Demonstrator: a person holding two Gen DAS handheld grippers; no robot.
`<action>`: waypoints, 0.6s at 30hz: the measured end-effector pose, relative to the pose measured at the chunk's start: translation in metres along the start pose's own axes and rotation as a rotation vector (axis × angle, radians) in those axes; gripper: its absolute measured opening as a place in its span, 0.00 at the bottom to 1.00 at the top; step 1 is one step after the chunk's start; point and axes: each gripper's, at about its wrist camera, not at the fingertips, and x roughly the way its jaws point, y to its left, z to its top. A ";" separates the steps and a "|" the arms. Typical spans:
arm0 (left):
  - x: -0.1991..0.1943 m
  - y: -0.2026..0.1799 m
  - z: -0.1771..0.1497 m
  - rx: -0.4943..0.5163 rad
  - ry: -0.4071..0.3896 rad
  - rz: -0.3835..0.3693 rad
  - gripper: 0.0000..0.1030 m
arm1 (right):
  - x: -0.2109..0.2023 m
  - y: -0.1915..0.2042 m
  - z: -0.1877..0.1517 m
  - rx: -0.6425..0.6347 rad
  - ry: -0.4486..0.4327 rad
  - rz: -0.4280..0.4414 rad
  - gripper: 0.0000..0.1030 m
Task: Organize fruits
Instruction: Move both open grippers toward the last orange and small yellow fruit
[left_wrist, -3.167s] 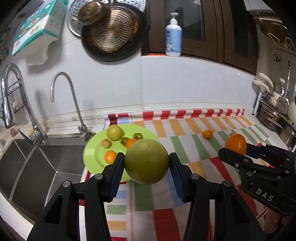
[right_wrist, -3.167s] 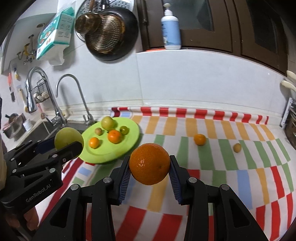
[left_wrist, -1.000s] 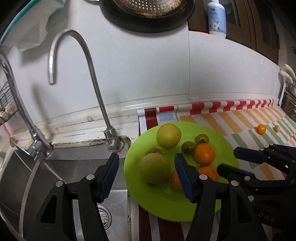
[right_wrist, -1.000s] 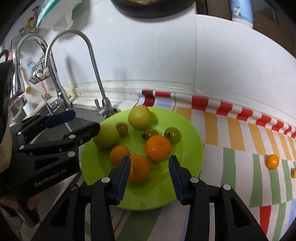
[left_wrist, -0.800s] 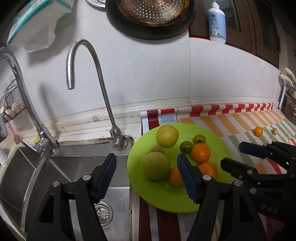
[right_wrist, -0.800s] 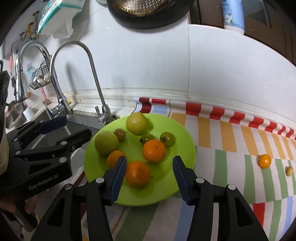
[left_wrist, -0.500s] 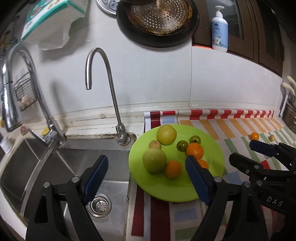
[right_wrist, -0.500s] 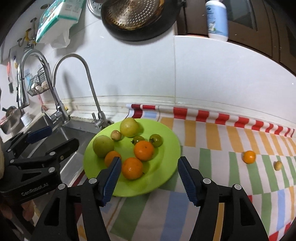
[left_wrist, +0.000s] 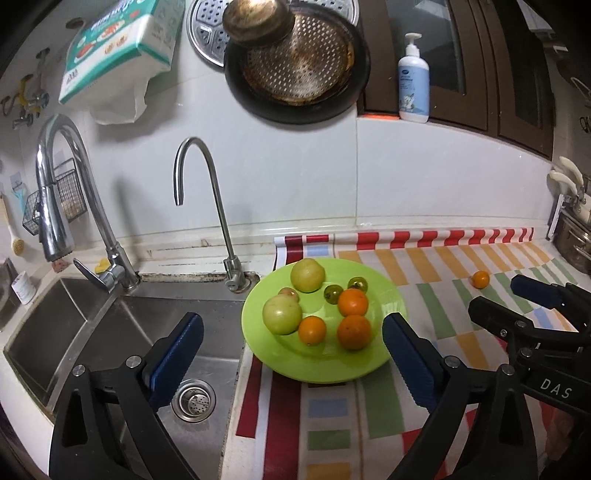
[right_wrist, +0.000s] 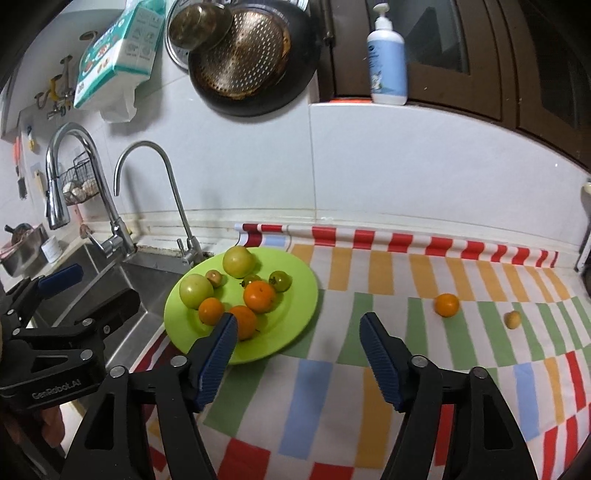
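A green plate (left_wrist: 388, 291) (right_wrist: 295, 314) sits on the striped mat beside the sink and holds several fruits: two green apples, three oranges, small green and brown ones. A small orange (right_wrist: 446, 305) (left_wrist: 480, 279) and a small yellow fruit (right_wrist: 512, 319) lie on the mat to the right. My left gripper (left_wrist: 291, 347) is open and empty, raised in front of the plate. My right gripper (right_wrist: 297, 341) is open and empty, above the mat at the plate's right edge.
A steel sink (left_wrist: 110, 325) with two taps (left_wrist: 207, 206) lies left of the plate. A pan (left_wrist: 295, 66) hangs on the wall. A soap bottle (left_wrist: 413, 92) stands on the ledge. Pots (left_wrist: 572, 240) stand at the far right.
Both grippers let go of the green apple and the orange onto the plate, then pulled back and up from the plate with their jaws spread wider.
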 end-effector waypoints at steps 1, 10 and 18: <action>-0.002 -0.002 0.000 -0.001 -0.002 0.001 0.97 | -0.005 -0.003 0.000 0.000 -0.009 -0.007 0.71; -0.027 -0.028 -0.002 -0.008 -0.032 0.006 0.98 | -0.038 -0.028 -0.003 0.001 -0.040 -0.028 0.75; -0.044 -0.054 -0.001 -0.017 -0.053 0.001 1.00 | -0.062 -0.050 -0.005 -0.006 -0.061 -0.044 0.76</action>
